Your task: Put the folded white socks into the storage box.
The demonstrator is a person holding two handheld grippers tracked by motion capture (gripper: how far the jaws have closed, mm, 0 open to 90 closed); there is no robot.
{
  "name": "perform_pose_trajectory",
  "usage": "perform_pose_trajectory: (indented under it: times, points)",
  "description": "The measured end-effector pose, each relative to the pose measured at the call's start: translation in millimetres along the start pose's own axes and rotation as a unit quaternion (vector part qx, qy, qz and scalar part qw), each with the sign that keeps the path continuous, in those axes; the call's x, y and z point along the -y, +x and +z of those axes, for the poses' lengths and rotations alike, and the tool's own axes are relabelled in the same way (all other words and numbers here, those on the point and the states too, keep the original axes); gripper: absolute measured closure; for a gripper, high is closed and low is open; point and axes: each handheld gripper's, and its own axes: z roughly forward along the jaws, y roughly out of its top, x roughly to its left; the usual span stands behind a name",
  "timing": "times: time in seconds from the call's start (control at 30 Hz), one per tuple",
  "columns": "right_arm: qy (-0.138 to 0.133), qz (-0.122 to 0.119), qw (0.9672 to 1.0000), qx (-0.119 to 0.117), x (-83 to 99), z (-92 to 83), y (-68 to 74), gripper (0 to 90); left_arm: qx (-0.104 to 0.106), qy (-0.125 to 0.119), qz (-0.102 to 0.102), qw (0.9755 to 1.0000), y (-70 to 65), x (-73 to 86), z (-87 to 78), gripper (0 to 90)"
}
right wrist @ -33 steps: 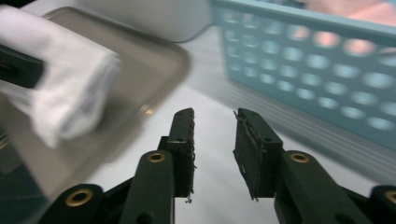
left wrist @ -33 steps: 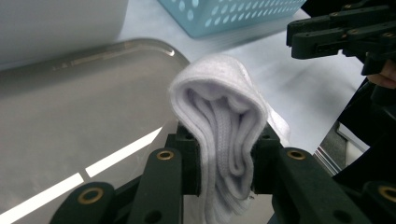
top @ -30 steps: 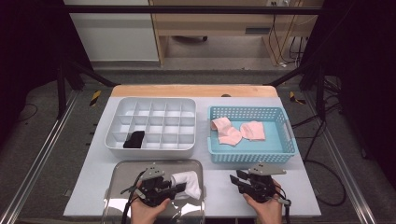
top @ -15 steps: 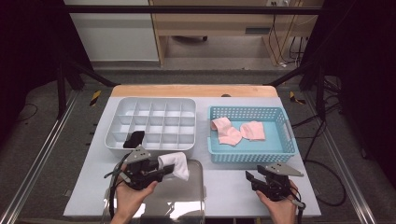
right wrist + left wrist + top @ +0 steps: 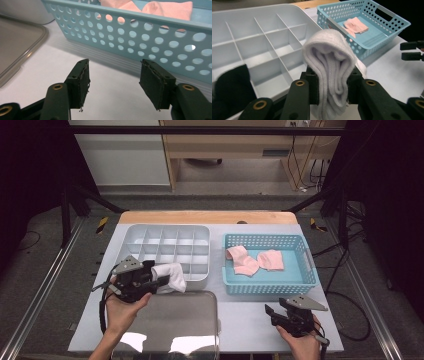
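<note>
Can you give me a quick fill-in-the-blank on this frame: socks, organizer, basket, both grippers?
1. The left gripper is shut on a folded ____ sock.
2. The pink socks lie in the ____ basket.
3. A ____ sock already sits in a compartment of the organizer.
4. The right gripper has its jaws ____, just widened, with nothing between them.

Missing words: white; blue; black; open
</note>
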Motion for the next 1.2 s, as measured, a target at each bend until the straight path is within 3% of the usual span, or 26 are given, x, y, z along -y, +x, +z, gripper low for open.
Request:
perform_pose_trajectory:
  times: [0.17, 0.4, 0.7, 0.87, 1.2]
  points:
    - [0.005, -0.006, 1.0000, 0.002, 1.5, 2.2, 1.4, 40.0, -0.011, 0.008, 0.005, 0.9999, 10.7, -7.6, 0.7, 69.1]
    - [0.003, -0.006, 1.0000, -0.001, 1.9, 2.5, -1.4, 39.9, -0.028, 0.019, -0.008, 0.9994, 29.1, -15.4, 4.6, 69.1]
    - [0.012, -0.011, 0.9998, -0.008, 4.4, 8.0, 1.9, 40.4, -0.043, 0.048, -0.018, 0.9978, 55.7, -19.7, 23.7, 69.1]
    - [0.014, -0.010, 0.9998, -0.009, 4.5, 9.2, 1.2, 40.8, -0.026, 0.060, -0.037, 0.9972, 71.5, -20.8, 33.6, 69.1]
    - [0.023, -0.014, 0.9996, -0.012, 5.0, 12.7, 3.0, 41.4, -0.031, 0.101, -0.027, 0.9941, 84.1, -16.6, 48.5, 69.1]
